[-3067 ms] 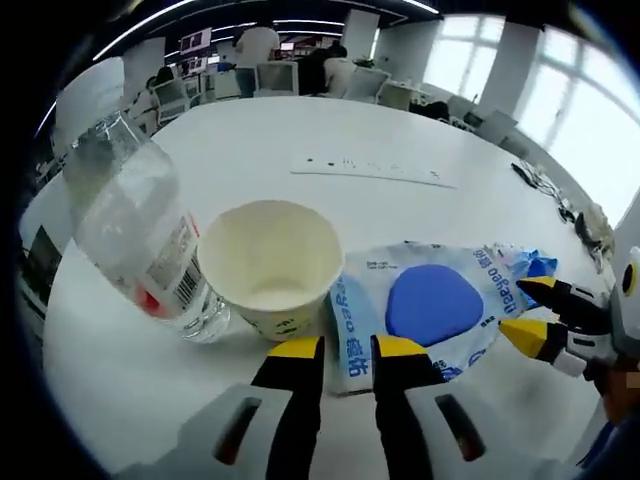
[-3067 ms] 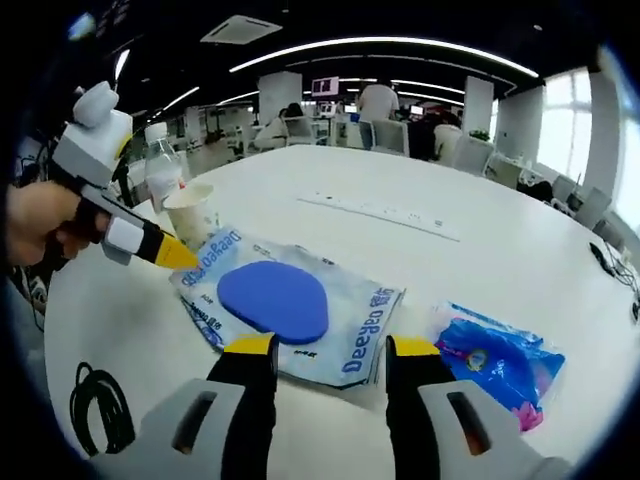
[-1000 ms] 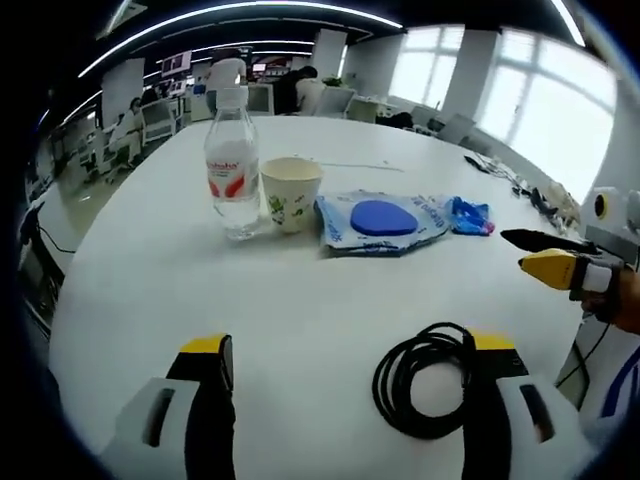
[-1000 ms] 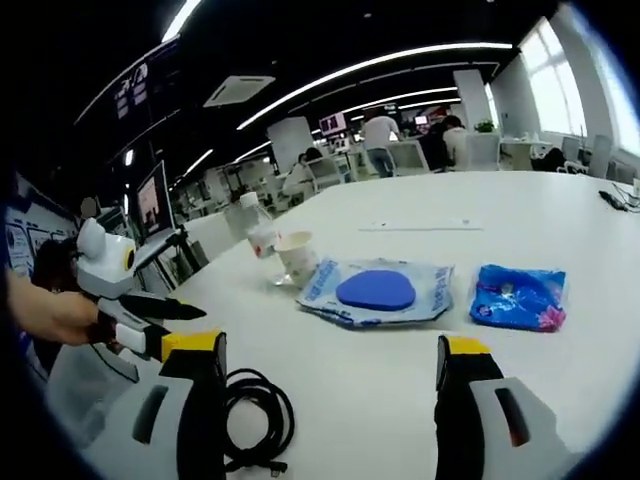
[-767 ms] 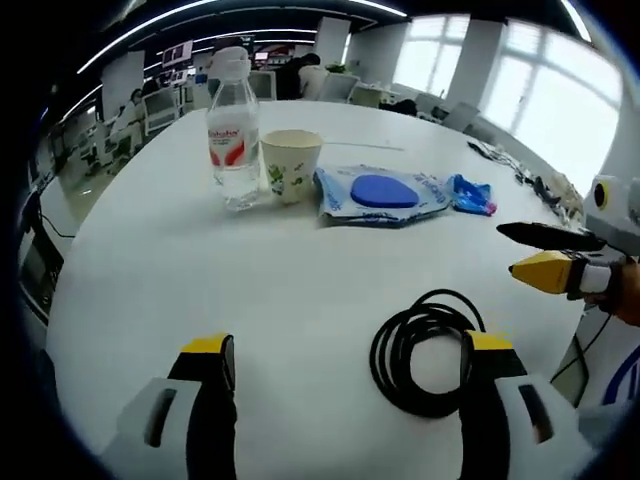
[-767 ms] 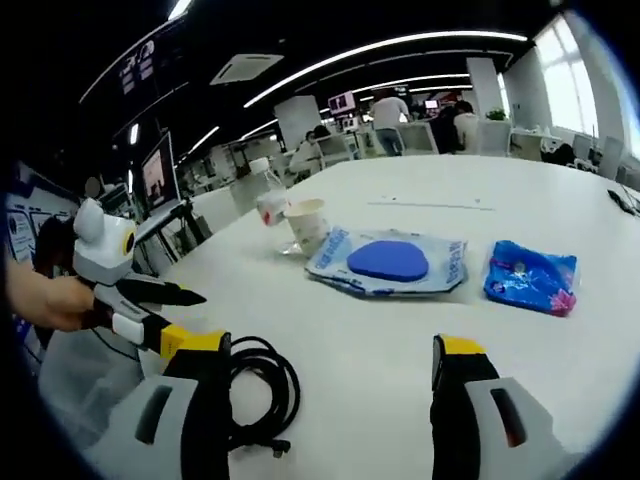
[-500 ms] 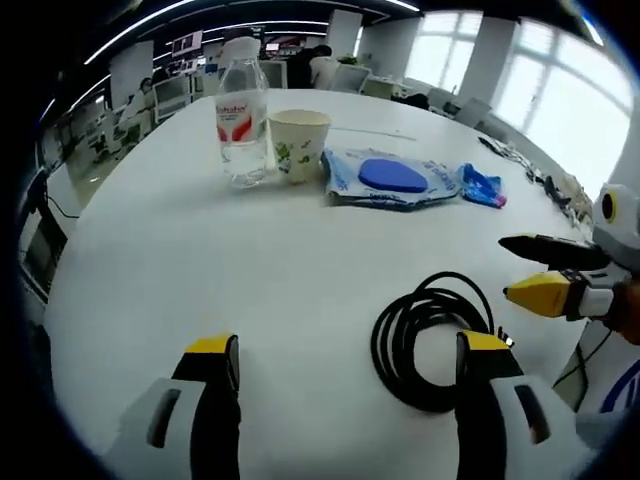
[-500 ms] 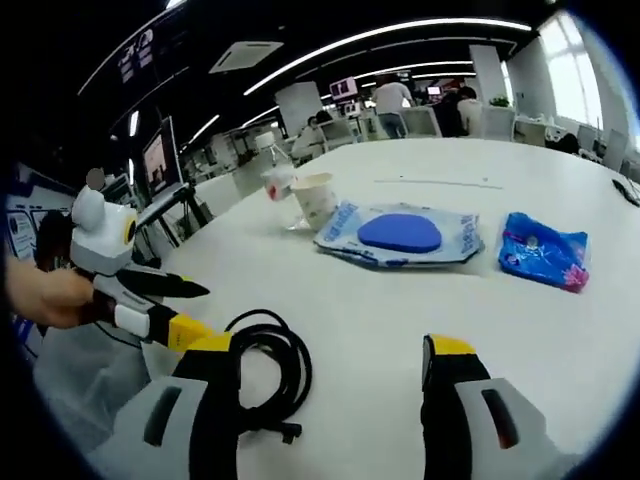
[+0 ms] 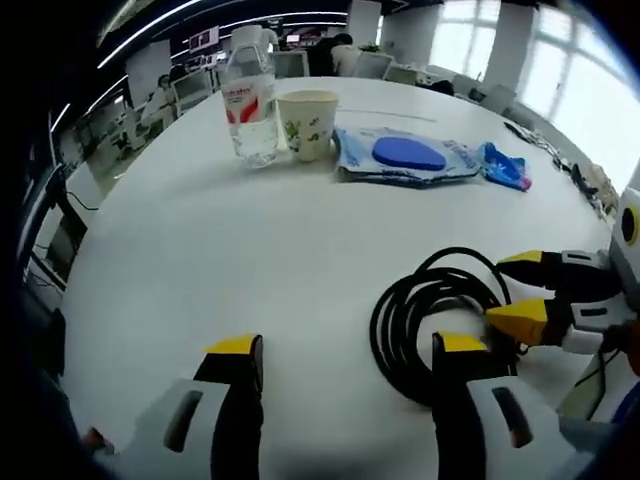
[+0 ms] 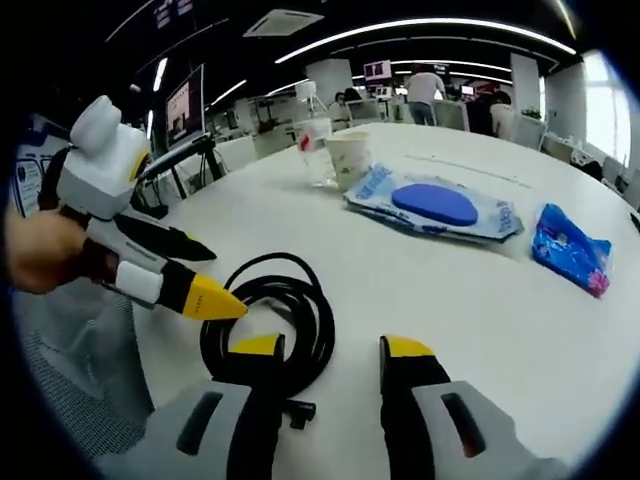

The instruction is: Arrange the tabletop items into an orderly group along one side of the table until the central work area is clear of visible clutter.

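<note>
I see a coiled black cable lying on the white round tabletop, and I will use it as my landmark. My left tool has its yellow-tipped jaws wide apart, one on each side of the near part of the cable. My right tool has its jaws apart too, with the cable just beside its left jaw. In the left gripper view, the right tool comes in right at the cable's far edge. Far past the cable stand a clear plastic water bottle and a white paper cup, close together. Next to the cup lie a flat clear packet with a blue pad inside and a small blue shiny packet.
</note>
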Available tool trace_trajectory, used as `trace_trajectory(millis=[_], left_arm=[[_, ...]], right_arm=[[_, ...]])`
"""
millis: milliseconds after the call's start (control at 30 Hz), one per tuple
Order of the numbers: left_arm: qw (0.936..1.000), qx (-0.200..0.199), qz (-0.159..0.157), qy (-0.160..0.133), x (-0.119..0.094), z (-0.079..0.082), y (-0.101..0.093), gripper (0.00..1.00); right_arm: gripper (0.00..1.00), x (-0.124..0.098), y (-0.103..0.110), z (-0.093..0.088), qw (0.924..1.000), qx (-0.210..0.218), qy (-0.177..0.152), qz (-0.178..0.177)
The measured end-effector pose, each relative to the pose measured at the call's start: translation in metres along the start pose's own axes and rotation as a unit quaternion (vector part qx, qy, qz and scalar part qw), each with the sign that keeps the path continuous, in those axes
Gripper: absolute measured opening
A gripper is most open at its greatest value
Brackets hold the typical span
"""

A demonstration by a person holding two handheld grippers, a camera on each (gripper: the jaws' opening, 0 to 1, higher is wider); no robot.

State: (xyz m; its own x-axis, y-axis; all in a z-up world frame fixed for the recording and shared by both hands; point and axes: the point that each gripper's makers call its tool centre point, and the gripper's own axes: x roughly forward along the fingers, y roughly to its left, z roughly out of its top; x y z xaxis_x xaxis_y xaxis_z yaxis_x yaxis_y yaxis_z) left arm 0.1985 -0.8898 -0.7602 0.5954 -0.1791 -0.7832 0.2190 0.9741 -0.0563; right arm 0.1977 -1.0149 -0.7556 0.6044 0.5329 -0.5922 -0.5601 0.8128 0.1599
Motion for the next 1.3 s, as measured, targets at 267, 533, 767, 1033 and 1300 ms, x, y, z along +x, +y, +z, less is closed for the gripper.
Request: trace_trajectory(millis=[267,533,767,1033,1300], left_arm=[[0.9999,-0.008,-0.012,-0.004,-0.001,-0.004,-0.012,0.47],[0.9988,-0.002,-0.049,-0.01,0.001,-0.004,-0.026,0.16],[0.9946,-0.078,-0.065,0.021,0.003,-0.007,-0.027,0.04],[0.9866,-0.13,-0.099,0.001,-0.01,0.012,-0.041,0.0],[0.9811,-0.135,-0.136,-0.028,-0.022,0.047,-0.062,0.0]], right_arm=[[0.19,0.002,0.006,0.0,0.9998,0.012,0.004,0.017],[0.09,0.007,0.011,0.001,0.9986,0.042,0.024,0.022],[0.01,0.009,0.011,0.004,0.9964,0.066,0.041,0.034],[0.0,-0.012,0.0,0.024,0.9927,0.115,0.022,0.028],[0.0,-0.041,-0.018,0.052,0.9909,0.132,-0.023,0.006]])
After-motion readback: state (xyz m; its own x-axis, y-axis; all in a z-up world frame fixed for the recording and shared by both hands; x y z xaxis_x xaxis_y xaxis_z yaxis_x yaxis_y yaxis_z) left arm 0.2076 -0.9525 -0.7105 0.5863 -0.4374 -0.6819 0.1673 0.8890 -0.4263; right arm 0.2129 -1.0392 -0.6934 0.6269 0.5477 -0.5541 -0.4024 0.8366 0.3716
